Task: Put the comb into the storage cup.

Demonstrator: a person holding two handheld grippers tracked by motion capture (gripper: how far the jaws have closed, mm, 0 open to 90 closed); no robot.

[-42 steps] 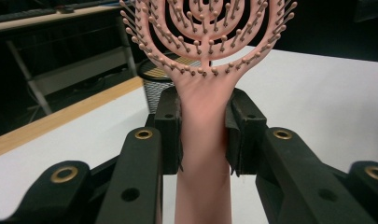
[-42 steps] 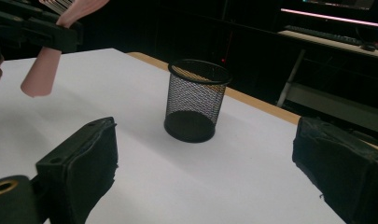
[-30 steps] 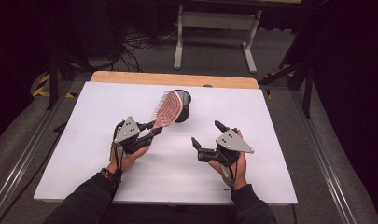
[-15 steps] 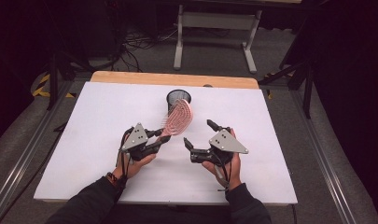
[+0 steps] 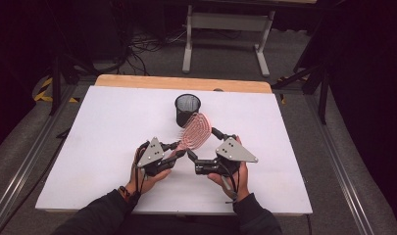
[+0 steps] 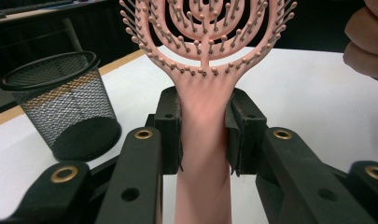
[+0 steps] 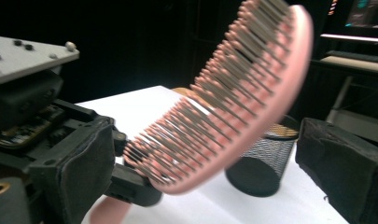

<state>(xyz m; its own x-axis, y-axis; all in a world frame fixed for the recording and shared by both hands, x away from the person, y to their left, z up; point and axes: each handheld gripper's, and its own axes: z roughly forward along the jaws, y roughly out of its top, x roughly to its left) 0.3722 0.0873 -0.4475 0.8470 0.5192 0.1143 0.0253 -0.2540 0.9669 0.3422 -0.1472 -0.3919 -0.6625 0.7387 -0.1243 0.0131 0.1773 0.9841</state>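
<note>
A pink vented hairbrush (image 5: 196,131) is held up over the white table top (image 5: 88,147). My left gripper (image 5: 179,149) is shut on its handle (image 6: 203,140), both pads pressing the neck just below the bristled head. My right gripper (image 5: 202,143) stands open, with the brush head (image 7: 270,70) tilted in the gap between its two jaws. Neither of its pads (image 7: 84,163) appears to touch the brush. A black mesh cup (image 5: 187,108) stands upright just behind the brush, and is seen again as the cup (image 6: 65,107) to the left and the cup (image 7: 263,163) beyond the bristles.
A wooden strip (image 5: 181,82) runs along the table's far edge. Beyond it, a grey metal stand (image 5: 225,29) and cables lie on the floor. The fingers of the person's right hand (image 6: 364,42) show at the top right of the left gripper view.
The left gripper has carried the brush right and toward the person, away from the cup. The right gripper has shifted left, and the brush head now sits between its open jaws.
</note>
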